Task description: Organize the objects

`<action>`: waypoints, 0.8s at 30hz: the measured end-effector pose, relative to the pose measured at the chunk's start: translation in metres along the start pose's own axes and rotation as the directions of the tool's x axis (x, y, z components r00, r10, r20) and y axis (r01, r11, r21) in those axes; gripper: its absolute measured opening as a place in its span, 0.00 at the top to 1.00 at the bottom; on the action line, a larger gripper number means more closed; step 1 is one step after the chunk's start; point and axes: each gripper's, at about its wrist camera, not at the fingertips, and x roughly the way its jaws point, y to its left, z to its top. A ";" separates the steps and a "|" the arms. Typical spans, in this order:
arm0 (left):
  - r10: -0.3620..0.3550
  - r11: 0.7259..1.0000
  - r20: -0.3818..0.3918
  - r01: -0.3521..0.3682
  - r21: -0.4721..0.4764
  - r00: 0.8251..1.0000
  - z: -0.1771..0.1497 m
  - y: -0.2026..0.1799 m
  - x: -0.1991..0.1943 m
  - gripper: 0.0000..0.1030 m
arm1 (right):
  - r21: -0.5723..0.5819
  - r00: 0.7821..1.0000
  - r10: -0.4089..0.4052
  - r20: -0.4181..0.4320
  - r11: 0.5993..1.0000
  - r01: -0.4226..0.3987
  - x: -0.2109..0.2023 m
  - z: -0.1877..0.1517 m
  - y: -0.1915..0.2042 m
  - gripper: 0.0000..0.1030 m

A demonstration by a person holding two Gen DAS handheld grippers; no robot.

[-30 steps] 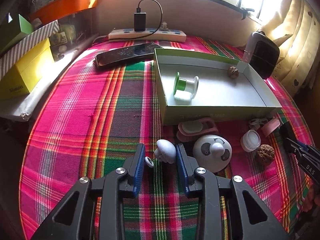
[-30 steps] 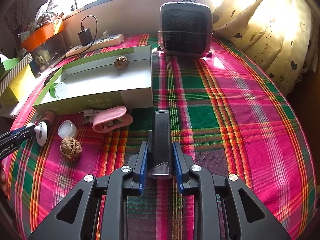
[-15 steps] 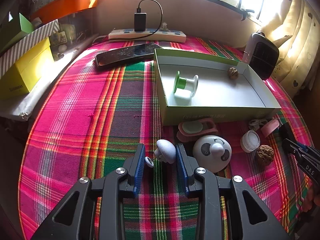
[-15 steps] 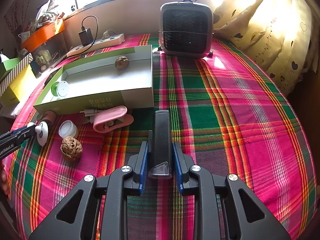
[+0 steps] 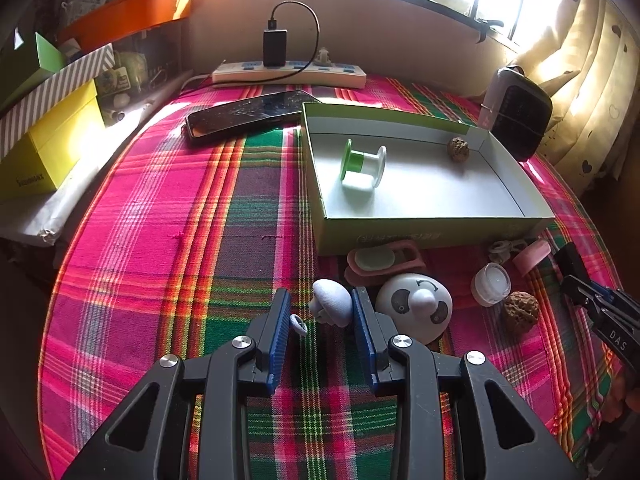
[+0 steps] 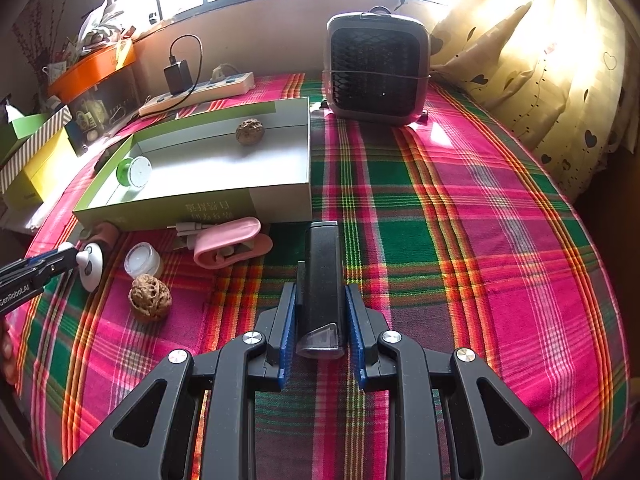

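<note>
My left gripper [image 5: 320, 296] is shut on a small white mushroom-shaped piece [image 5: 332, 307] low over the plaid cloth; its cap rests against the right pad. My right gripper [image 6: 320, 288] is shut on a black oblong bar [image 6: 322, 276] that points away from me. An open green-and-white box [image 5: 420, 236] holds a green-and-white spool [image 5: 362, 160] and a walnut [image 5: 458, 147]. In front of the box lie a panda-faced white dome [image 5: 414, 308], a small white jar [image 5: 491, 283], another walnut [image 5: 520, 312] and a pink case [image 6: 228, 244].
A dark phone [image 5: 248, 114] and a power strip [image 5: 288, 74] with a charger lie at the back. A small heater [image 6: 378, 68] stands beyond the box. Yellow and striped boxes [image 5: 52, 148] line the left edge; curtains hang on the right.
</note>
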 end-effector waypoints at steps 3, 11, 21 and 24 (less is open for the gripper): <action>-0.007 1.000 0.010 0.007 0.007 1.000 0.002 -0.002 -0.005 0.72 | 0.002 1.000 0.007 0.006 1.000 -0.007 -0.003 0.003 -0.001 0.76; -0.043 0.999 0.028 0.042 0.021 0.999 0.011 -0.007 -0.015 0.72 | -0.017 0.999 0.030 0.025 0.999 -0.029 -0.012 0.013 0.002 0.76; -0.093 0.994 0.040 0.091 0.056 0.995 0.035 -0.020 -0.019 0.72 | -0.040 0.997 0.076 0.032 0.996 -0.074 -0.015 0.034 0.006 0.76; -0.109 0.992 0.042 0.106 0.063 0.993 0.044 -0.025 -0.018 0.72 | -0.058 0.996 0.085 0.034 0.995 -0.083 -0.015 0.043 0.009 0.76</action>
